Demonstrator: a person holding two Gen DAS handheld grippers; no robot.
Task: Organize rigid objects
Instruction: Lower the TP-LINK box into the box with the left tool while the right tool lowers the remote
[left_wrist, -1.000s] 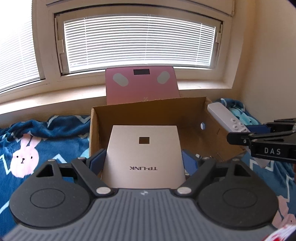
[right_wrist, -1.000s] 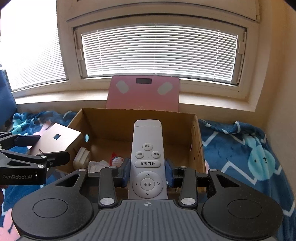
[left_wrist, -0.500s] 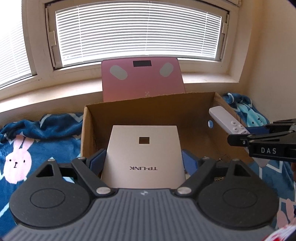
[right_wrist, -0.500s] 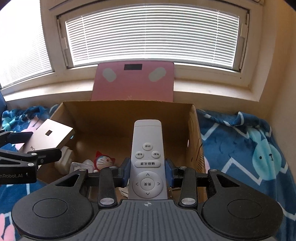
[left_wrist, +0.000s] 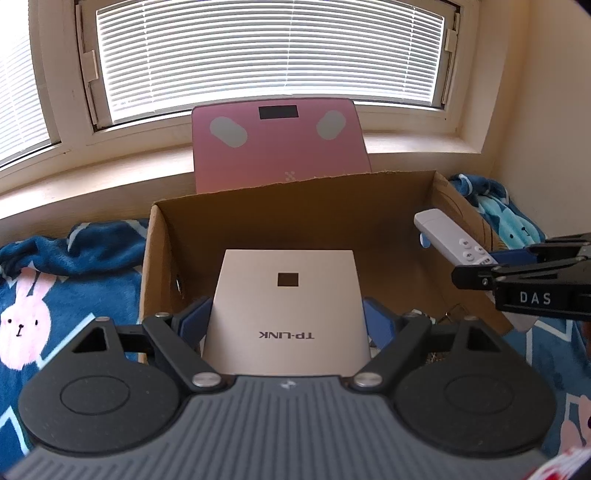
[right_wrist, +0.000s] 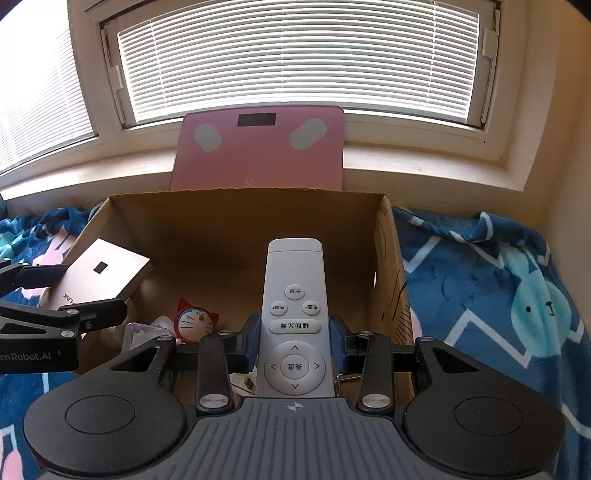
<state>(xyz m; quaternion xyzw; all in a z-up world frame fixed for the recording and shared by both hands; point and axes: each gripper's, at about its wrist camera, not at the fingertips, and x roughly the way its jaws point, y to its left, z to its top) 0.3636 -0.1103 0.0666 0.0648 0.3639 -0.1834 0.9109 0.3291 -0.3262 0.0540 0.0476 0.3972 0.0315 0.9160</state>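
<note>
Up front, the left hand-held gripper pinches a flat beige TP-LINK box with a small dark square on its lid, its blue pads pressed against the two side edges; the near end of the box is hidden behind the gripper's grey body. It is held over the left part of an open brown cardboard box, whose floor is mostly covered from the left wrist view. The right hand-held gripper clamps a long white remote control with round buttons and Chinese labels at its lower half, the far end pointing toward the back wall of the cardboard box and the near end cut off by the gripper body. From the right wrist view, a small red-and-white Doraemon cat figurine sits on the box floor, partly hidden by the gripper linkage, and beside it lie pale, clear-looking items too obscured to name; a bit of metal clip near the right finger is also hard to make out. Behind the cardboard box, a pink bathroom scale with a dark display leans upright against the window sill, its lower edge hidden by the box wall. Everything rests on a blue blanket printed with bunnies, under a window with closed white blinds.
</note>
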